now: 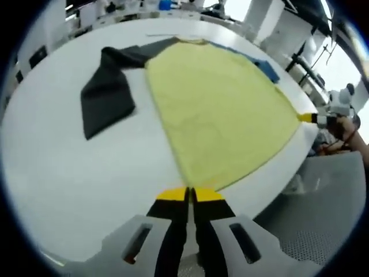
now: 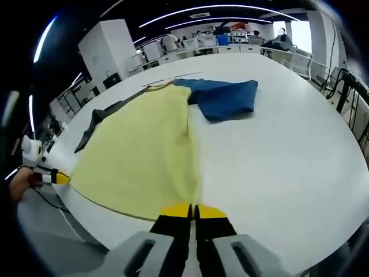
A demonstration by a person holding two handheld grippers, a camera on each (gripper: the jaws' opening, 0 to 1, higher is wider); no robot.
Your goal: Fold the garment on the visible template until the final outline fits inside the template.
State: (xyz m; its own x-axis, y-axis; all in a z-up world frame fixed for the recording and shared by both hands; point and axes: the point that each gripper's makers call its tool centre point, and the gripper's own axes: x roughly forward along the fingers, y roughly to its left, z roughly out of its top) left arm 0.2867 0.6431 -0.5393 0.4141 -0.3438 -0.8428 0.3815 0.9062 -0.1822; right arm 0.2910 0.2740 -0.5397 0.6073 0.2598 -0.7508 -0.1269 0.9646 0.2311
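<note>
In the left gripper view, the left gripper [image 1: 189,195] has its two jaws pressed together on the near corner of the yellow shirt [image 1: 222,109], right at the bottom edge of the cloth. The jaws have yellow tips and black arms. From that pinch the yellow cloth spreads out flat over the white table [image 1: 69,167], getting wider as it goes away. A black sleeve [image 1: 106,92] sticks out from one side of the shirt and lies bent on the table. On the other side a bit of a blue sleeve [image 1: 266,69] peeks out past the yellow cloth. Far across the hem the right gripper [image 1: 307,118] shows its yellow tip touching the other corner, with a hand [image 1: 349,128] behind it. In the right gripper view, the right gripper [image 2: 193,211] also has its jaws pressed together, pinching its own corner of the yellow shirt [image 2: 144,150]. The shirt runs away from the jaws toward the collar at the far end. The blue sleeve [image 2: 225,97] lies flat on the table [image 2: 282,150] beside the top of the shirt. The black sleeve [image 2: 98,122] shows on the other side. At the far corner of the hem the left gripper [image 2: 61,178] touches the cloth with its yellow tip. Desks and people are far behind the table.
</note>
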